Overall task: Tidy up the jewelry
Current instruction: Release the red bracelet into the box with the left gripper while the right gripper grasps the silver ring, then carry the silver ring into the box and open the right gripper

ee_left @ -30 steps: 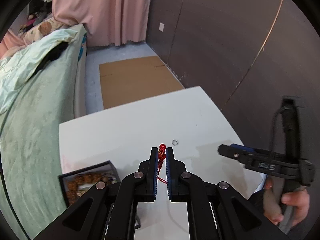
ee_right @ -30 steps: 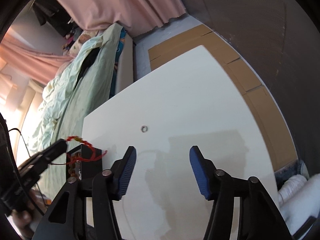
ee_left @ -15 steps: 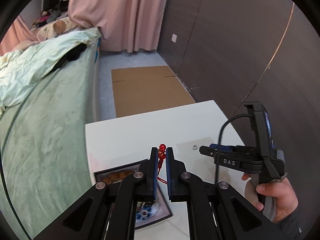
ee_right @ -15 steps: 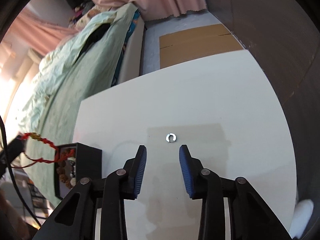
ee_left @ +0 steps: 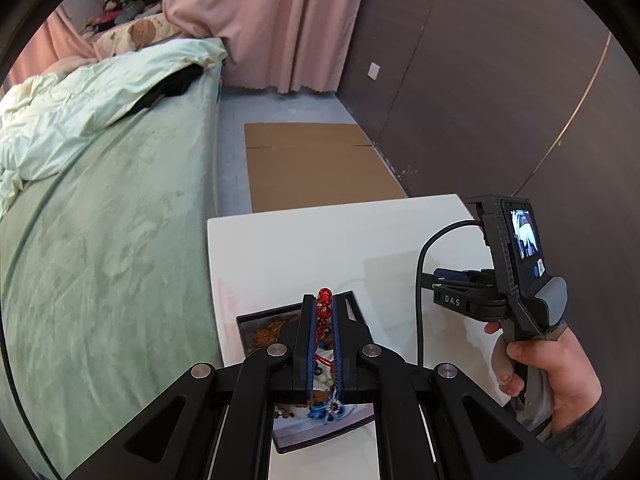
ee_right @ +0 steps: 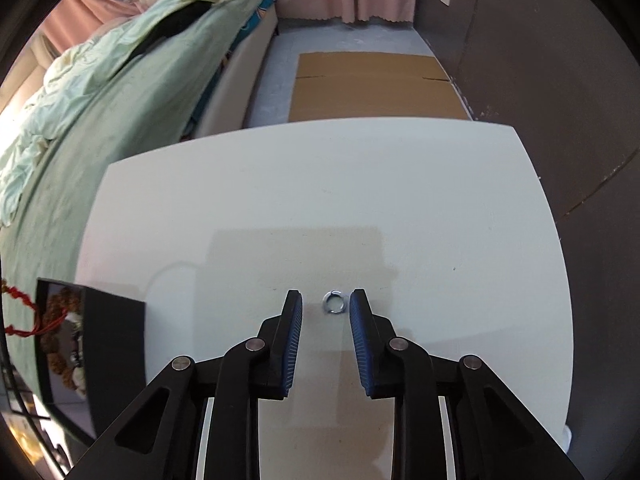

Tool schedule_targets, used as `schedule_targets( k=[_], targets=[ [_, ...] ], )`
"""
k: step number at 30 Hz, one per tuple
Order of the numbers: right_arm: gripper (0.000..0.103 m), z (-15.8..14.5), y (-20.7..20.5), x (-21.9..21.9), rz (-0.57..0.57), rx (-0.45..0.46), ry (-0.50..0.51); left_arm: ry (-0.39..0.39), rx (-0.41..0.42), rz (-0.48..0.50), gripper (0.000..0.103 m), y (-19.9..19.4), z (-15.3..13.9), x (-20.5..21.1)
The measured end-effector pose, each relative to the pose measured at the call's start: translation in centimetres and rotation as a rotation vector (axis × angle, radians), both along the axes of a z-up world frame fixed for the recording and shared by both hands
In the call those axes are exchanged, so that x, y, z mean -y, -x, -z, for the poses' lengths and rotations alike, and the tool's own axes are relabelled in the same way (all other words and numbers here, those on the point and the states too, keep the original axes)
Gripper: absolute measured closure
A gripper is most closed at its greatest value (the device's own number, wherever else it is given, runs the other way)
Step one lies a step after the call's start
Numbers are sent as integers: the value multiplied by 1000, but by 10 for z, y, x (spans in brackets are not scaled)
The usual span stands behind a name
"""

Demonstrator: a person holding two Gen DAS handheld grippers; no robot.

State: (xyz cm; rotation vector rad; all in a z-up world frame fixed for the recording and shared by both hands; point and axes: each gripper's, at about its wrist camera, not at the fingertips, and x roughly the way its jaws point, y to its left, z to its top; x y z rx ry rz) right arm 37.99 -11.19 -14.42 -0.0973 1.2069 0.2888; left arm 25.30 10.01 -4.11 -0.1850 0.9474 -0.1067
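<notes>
Your left hand-held gripper [ee_left: 322,308] pinches the red bead string [ee_left: 323,309] over the jewelry box [ee_left: 256,322]; right hand-held gripper [ee_right: 326,304], jaws just closing, straddles the silver ring [ee_right: 333,303] w/o touching, on the tabletop [ee_right: 320,184]

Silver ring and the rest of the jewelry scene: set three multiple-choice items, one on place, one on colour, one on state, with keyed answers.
1. Where is the silver ring?
A. inside the black box
B. on the white table between the right gripper's fingers
C. on the bed

2. What colour are the beads held by the left gripper?
A. red
B. green
C. white

3. How is the black jewelry box?
A. lidded shut
B. upside down
C. open, jewelry inside

Answers:
1 B, it lies on the white table between the right gripper fingers, untouched.
2 A, the red beads show between shut fingers.
3 C, bracelets are visible inside.
</notes>
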Motion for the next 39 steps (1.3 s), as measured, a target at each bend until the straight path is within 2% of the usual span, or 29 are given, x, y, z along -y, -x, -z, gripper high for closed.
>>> schedule_targets(
  k=[2, 8, 12, 15, 16, 17, 18, 20, 21, 27, 39],
  targets=[
    [88, 2, 0, -3, -3, 9, 25, 4, -8, -5, 96, -1, 4, -2],
    [89, -2, 4, -1, 3, 15, 28, 2, -40, -20, 96, -5, 15, -3],
    [89, -23, 14, 3, 6, 47, -32, -8, -81, -33, 95, -7, 22, -2],
    [89, -40, 25, 7, 5, 71, -83, 15, -124, -32, 91, -8, 29, -2],
    [89, -45, 28, 8, 3, 78, -97, 22, -130, -34, 88, -7, 30, -3],
    [89, -49, 32, 9, 0, 84, -114, 26, -130, -37, 74, -6, 31, -3],
    [89, -55, 37, 9, -4, 89, -132, 32, -122, -43, 56, -4, 30, -5],
    [89, -63, 44, 8, -16, 95, -169, 41, -83, -62, 37, 4, 25, -9],
    [89, -67, 48, 7, -25, 97, -189, 42, -73, -68, 34, 6, 23, -10],
    [89, -82, 70, -13, -103, 97, -289, 53, -64, -105, 34, 16, 16, -25],
    [89, -100, 97, -63, -209, 82, -373, 65, -38, -179, 34, 44, 6, -58]
  ],
)
